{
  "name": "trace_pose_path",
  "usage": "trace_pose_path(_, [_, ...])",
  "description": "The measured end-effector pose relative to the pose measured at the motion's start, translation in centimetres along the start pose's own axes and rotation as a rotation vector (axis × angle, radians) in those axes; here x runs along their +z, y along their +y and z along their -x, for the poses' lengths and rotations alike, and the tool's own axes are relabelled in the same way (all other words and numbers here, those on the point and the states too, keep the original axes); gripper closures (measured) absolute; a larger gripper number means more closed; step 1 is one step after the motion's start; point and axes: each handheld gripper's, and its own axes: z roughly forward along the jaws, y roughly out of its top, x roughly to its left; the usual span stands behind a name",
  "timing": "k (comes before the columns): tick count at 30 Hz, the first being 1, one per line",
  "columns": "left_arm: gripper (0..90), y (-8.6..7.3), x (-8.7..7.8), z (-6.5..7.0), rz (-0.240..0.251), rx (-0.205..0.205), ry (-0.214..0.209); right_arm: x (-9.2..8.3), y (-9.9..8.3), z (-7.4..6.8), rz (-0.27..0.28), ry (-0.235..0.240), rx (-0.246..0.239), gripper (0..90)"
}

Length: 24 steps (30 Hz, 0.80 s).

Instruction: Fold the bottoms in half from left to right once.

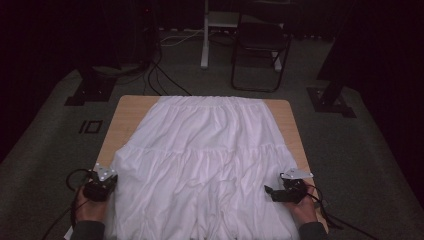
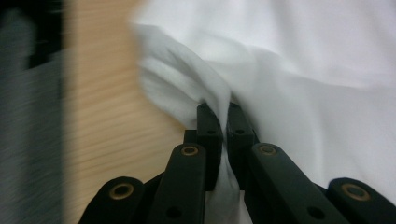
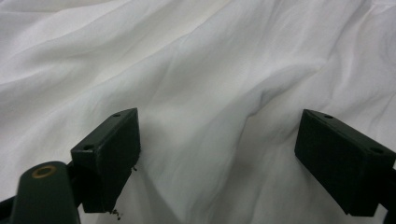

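Plainly, the thin fold pinched between the pressed-together jaws of the left gripper [image 2: 223, 109] could be pulled free if it is lifted sharply, as little cloth is held. The white tiered skirt [image 1: 205, 150] is spread over the wooden table [image 1: 125, 112], its near-left edge bunched at 12 o'clock of that gripper. The right gripper [image 3: 219, 149] is held spread over the cloth, which lies from its 9 to 3 o'clock, nothing being pinched.
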Motion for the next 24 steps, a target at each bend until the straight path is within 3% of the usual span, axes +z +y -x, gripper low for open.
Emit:
trace_pose_path(2, [88.4,-0.4,-0.5,-2.1,-0.004,-0.039,0.075,0.0,0.0,0.0,0.000,0.000,0.000,13.6])
trace_pose_path(3, [88.4,-0.4,-0.5,-2.1,-0.004,-0.039,0.075,0.0,0.0,0.0,0.000,0.000,0.000,13.6])
trace_pose_path(5, [88.4,-0.7,-0.7,-3.7,-0.011,-0.057,0.126,0.0,0.0,0.0,0.000,0.000,0.000,13.6])
trace_pose_path(6, [88.5,-0.9,-0.6,-5.2,-0.024,-0.068,0.171,0.0,0.0,0.0,0.000,0.000,0.000,13.6])
trace_pose_path(7, [88.6,-0.9,-0.6,-5.2,-0.024,-0.068,0.171,0.0,0.0,0.0,0.000,0.000,0.000,13.6])
trace_pose_path(8, [88.6,-0.9,-0.3,-6.7,-0.048,-0.080,0.221,0.0,0.0,0.0,0.000,0.000,-0.001,13.6])
trace_pose_path(9, [88.7,-0.9,-0.3,-6.7,-0.048,-0.080,0.221,0.0,0.0,0.0,0.000,0.000,-0.001,13.6])
trace_pose_path(10, [88.8,-0.7,0.0,-8.2,-0.063,-0.101,0.287,0.0,0.0,0.0,0.004,-0.004,0.006,16.2])
trace_pose_path(11, [88.8,-0.7,0.0,-8.2,-0.063,-0.101,0.287,-0.1,0.0,-0.1,0.008,-0.002,0.007,18.2])
trace_pose_path(12, [88.9,-0.3,0.0,-9.8,-0.076,-0.140,0.375,-0.1,0.0,-0.2,0.014,0.005,0.006,19.3])
trace_pose_path(13, [89.0,-0.3,0.0,-9.8,-0.076,-0.140,0.375,-0.1,0.0,-0.2,0.014,0.005,0.006,19.3])
trace_pose_path(14, [89.0,0.1,-0.3,-11.1,-0.088,-0.177,0.484,-0.3,0.0,-0.3,0.030,0.028,0.019,19.8])
trace_pose_path(15, [89.0,0.1,-0.3,-11.1,-0.088,-0.177,0.484,-0.3,0.0,-0.3,0.030,0.028,0.019,19.8])
trace_pose_path(17, [89.0,0.6,-1.0,-11.8,-0.083,-0.217,0.552,-0.9,0.1,-0.2,0.063,0.028,0.035,19.9])
trace_pose_path(19, [88.9,1.4,-2.2,-11.0,-0.032,-0.209,0.508,-1.1,0.1,-0.1,0.077,0.022,0.044,19.9])
trace_pose_path(20, [88.8,2.2,-3.1,-9.1,-0.015,-0.136,0.487,-1.5,0.1,0.2,0.091,0.007,0.052,19.9])
trace_pose_path(21, [88.8,2.2,-3.1,-9.1,-0.015,-0.136,0.487,-1.6,0.1,0.2,0.093,-0.002,0.053,19.9])
trace_pose_path(22, [88.7,2.6,-3.5,-8.1,0.012,-0.116,0.453,-1.6,0.1,0.3,0.089,-0.011,0.051,19.9])
trace_pose_path(23, [88.7,3.3,-4.4,-5.9,0.045,-0.063,0.400,-1.6,0.1,0.2,0.080,-0.016,0.047,19.9])
trace_pose_path(24, [88.7,3.3,-4.4,-5.9,0.045,-0.063,0.400,-1.6,0.1,0.2,0.080,-0.016,0.047,19.9])
